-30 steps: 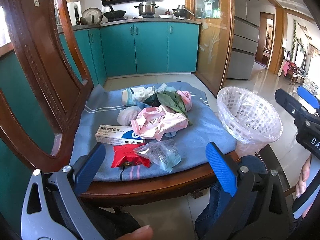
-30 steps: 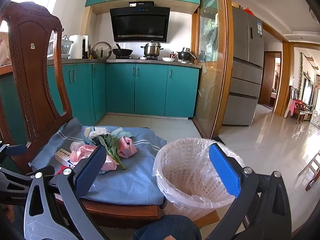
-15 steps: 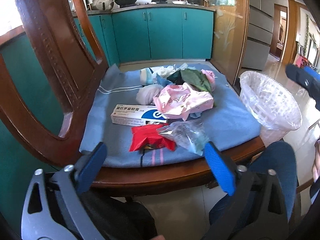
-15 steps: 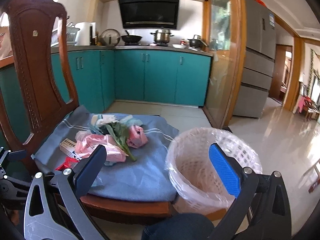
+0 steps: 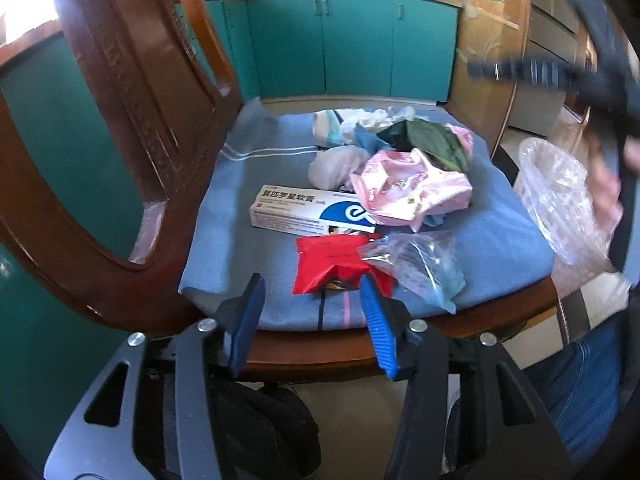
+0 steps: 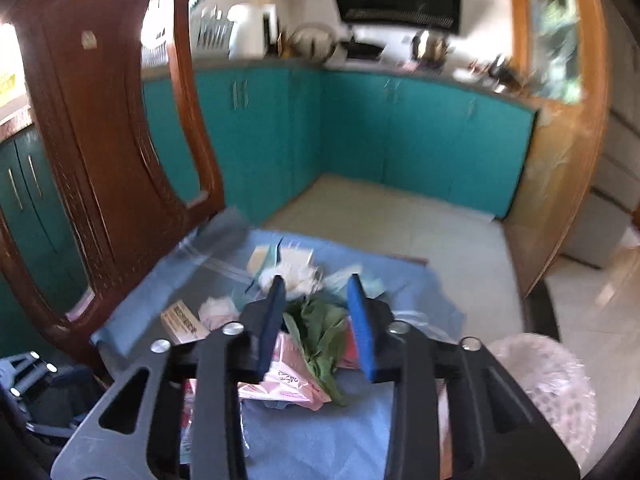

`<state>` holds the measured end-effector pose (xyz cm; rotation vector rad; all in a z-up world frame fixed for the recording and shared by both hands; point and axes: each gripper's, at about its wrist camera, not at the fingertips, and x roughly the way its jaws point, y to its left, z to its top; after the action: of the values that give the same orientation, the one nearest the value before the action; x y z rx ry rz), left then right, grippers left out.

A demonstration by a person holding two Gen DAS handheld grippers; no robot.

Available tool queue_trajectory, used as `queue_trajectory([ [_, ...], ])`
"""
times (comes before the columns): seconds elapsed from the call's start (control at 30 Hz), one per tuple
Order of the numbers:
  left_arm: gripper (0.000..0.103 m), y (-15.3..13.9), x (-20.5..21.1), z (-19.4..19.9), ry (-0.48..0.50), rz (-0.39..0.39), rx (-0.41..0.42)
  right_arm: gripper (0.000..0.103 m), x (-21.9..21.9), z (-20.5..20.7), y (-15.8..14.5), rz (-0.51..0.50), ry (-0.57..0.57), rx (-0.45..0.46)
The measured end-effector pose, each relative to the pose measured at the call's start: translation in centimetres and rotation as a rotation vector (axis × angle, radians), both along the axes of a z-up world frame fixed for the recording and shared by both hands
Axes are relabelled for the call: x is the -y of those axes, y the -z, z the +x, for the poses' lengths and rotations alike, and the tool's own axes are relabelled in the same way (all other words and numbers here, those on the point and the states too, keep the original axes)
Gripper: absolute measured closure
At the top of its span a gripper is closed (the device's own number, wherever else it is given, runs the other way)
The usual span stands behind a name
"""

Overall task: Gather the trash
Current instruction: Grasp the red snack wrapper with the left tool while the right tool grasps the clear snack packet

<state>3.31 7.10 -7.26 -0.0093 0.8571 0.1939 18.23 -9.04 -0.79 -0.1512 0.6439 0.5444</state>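
— Two tools on my feeds. How does the left one stand?

— I see the left tool (image 5: 310, 318) with its jaws apart and nothing between them, hovering at the near edge of the chair seat (image 5: 320, 354). Just past its fingertips lies a red wrapper (image 5: 328, 262) on the blue cloth (image 5: 228, 216), with a crinkled clear bag (image 5: 416, 264) touching it on the right.

— And the rest of the trash?

— I have a white ointment box (image 5: 300, 210) behind the wrapper, a pink plastic bag (image 5: 408, 190) overlapping its end, then a white wad (image 5: 334, 162) and green leaves (image 5: 432, 140) farther back. The lined white basket (image 5: 560, 200) stands beside the seat on the right.

— Your right tool?

— I hold the right tool (image 6: 318, 320) over the pile, jaws open and gripping nothing. The green leaves (image 6: 320, 332) show in the gap between its blue fingers (image 6: 360, 320), and the pink bag (image 6: 288, 380) lies below. That view is blurred, so I cannot tell whether the tool touches anything
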Motion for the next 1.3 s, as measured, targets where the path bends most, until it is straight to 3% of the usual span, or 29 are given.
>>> queue_trajectory([
  [0.17,0.051,1.2,-0.4,2.3,-0.008,-0.029,-0.046,0.072,2.5,1.1,6.0,-0.023,-0.025,-0.223],
  [0.3,0.050,1.9,0.5,3.6,0.013,-0.025,-0.079,0.071,3.7,-0.1,6.0,0.044,-0.107,-0.255],
  [0.37,0.042,1.8,0.3,4.0,-0.015,0.026,-0.076,0.064,3.1,-1.0,6.3,0.054,-0.186,-0.281],
  [0.43,0.040,1.3,-0.3,4.0,-0.035,0.027,-0.070,0.044,1.7,-2.6,6.9,0.059,-0.278,-0.303],
  [0.5,0.039,0.7,-1.0,3.8,-0.058,0.029,-0.066,0.039,0.0,-4.2,7.4,0.073,-0.378,-0.332],
  [0.7,0.031,-1.6,-1.9,2.5,-0.074,0.026,-0.012,0.039,-3.6,-5.9,9.0,0.030,-0.449,-0.388],
  [0.87,0.030,-1.2,-1.8,2.7,-0.066,0.014,-0.019,0.040,-5.6,-5.1,11.6,-0.042,-0.383,-0.452],
  [0.9,0.030,-1.0,-1.8,2.7,-0.065,0.007,-0.027,0.052,-5.5,-4.8,11.9,-0.047,-0.369,-0.468],
  [0.97,0.027,-0.3,-1.8,3.0,-0.060,-0.003,-0.040,0.056,-5.0,-4.3,12.2,-0.034,-0.356,-0.497],
  [1.17,0.014,1.9,-1.3,4.4,-0.018,-0.050,-0.089,0.057,-1.9,-4.9,10.7,-0.015,-0.375,-0.451],
  [1.3,0.013,4.5,-1.1,6.4,-0.027,-0.070,-0.178,0.057,0.7,-5.3,9.8,-0.047,-0.339,-0.402],
])
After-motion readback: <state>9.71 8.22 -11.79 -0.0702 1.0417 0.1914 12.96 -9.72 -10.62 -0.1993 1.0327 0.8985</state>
